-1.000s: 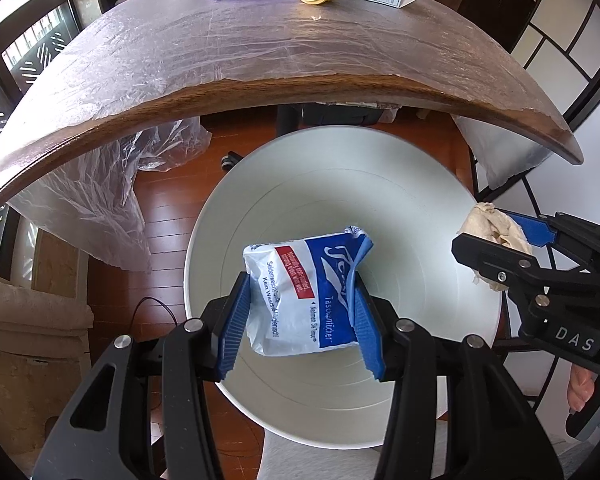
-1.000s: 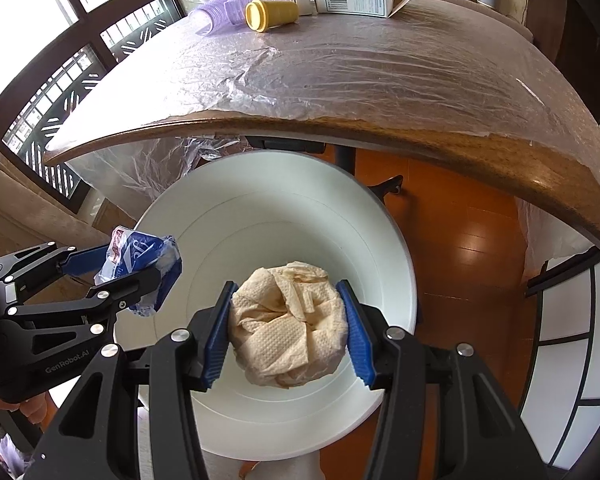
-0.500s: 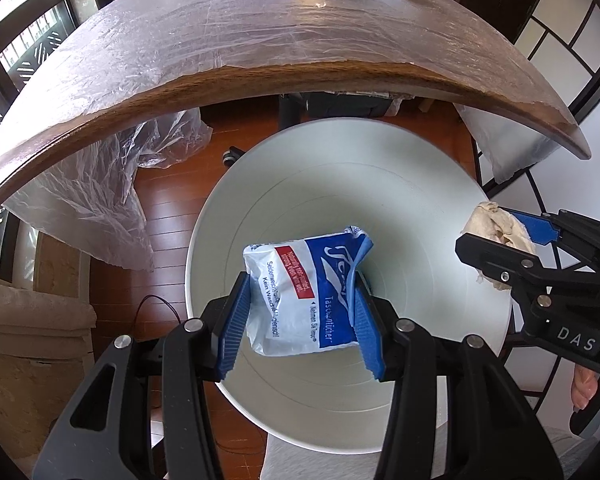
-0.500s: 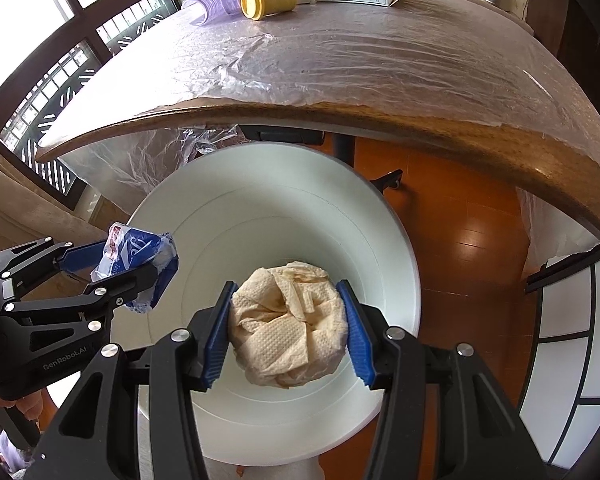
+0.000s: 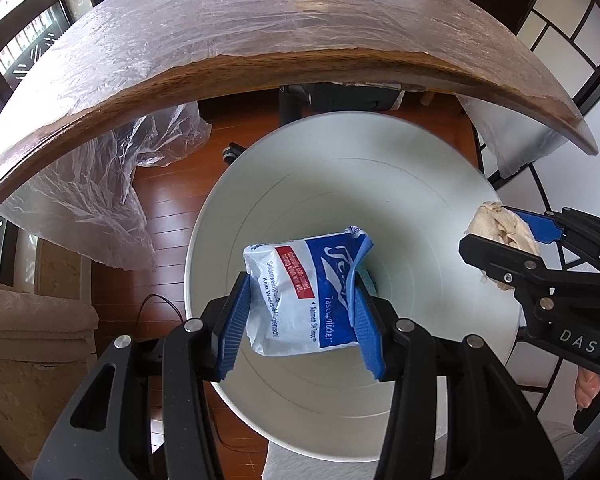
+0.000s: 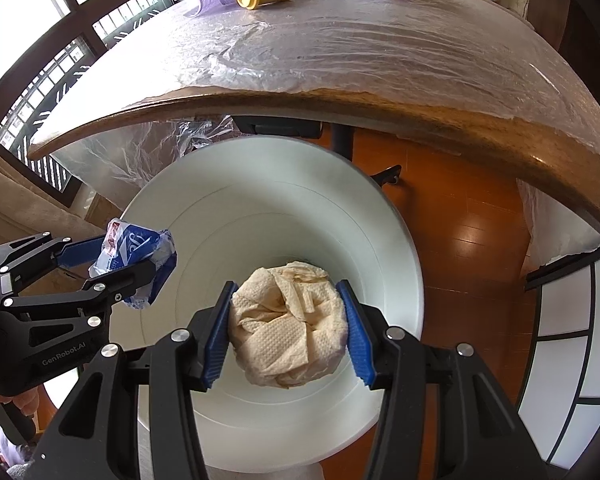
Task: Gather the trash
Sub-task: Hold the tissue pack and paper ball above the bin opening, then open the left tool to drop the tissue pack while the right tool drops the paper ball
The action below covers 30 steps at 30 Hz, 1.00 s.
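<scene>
Above the white bin (image 5: 420, 184), left wrist view: a tissue packet (image 5: 306, 296) is clamped by the left gripper (image 5: 300, 320), long axis slanting toward the film-covered wooden table (image 5: 260, 40); red-brown floorboards are seen beside the bin.

Above the same bin (image 6: 260, 208), right wrist view: crumpled beige paper (image 6: 288, 328) is pinched by the right gripper (image 6: 288, 332); no long axis can be told.

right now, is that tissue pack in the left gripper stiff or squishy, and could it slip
Probably squishy: the tissue pack bulges between the left gripper's pads and its foil end crumples. Likely light for its size. The glossy wrapper may be slippery, though the ribbed pads should help.
</scene>
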{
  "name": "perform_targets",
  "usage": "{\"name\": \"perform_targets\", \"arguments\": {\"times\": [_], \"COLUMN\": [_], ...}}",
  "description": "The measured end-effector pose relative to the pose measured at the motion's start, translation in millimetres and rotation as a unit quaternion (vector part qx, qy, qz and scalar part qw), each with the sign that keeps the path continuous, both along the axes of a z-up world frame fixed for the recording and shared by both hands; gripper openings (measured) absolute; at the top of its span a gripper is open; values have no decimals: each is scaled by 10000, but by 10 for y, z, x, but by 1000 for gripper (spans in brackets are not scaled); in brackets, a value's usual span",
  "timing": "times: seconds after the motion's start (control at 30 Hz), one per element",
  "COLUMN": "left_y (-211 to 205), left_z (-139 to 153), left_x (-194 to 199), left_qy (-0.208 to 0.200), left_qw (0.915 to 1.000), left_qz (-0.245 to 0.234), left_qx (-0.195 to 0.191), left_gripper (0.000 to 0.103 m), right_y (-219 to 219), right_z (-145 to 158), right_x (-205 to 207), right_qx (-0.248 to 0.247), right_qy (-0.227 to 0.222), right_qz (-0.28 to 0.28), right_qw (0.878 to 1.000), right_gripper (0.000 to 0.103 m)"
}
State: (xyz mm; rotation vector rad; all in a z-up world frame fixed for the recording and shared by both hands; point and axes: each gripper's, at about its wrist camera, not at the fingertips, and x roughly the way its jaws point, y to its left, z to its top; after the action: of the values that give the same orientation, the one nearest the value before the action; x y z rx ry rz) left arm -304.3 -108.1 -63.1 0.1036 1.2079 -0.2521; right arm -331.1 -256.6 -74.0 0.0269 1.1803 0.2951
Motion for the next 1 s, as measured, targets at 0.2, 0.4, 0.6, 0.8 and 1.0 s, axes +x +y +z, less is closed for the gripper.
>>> {"name": "perform_targets", "arguments": {"times": [0.2, 0.4, 0.6, 0.8, 1.0], "left_y": [-5, -30, -38, 34, 74], "left_z": [-2, -8, -19, 27, 260], "left_x": [53, 81, 105, 160, 143], "left_qy": [23, 48, 76, -61, -446], "left_qw": [10000, 9999, 9999, 10000, 9989], "left_qz": [-57, -109, -148, 47, -41], "left_qx": [1, 14, 10, -55, -127], "left_gripper": [50, 50, 50, 66, 70], "right_y": [-2, -4, -5, -26, -75], "right_z": [-46, -61, -70, -64, 185], "right_x": [19, 48, 45, 34, -43], "right_qx": [-14, -23, -37, -46, -81], "right_qy": [52, 79, 108, 101, -330], "right_qz": [-42, -74, -85, -113, -146], "right_qw": [10000, 9999, 9999, 9999, 9993], "right_gripper": [49, 50, 49, 63, 76]}}
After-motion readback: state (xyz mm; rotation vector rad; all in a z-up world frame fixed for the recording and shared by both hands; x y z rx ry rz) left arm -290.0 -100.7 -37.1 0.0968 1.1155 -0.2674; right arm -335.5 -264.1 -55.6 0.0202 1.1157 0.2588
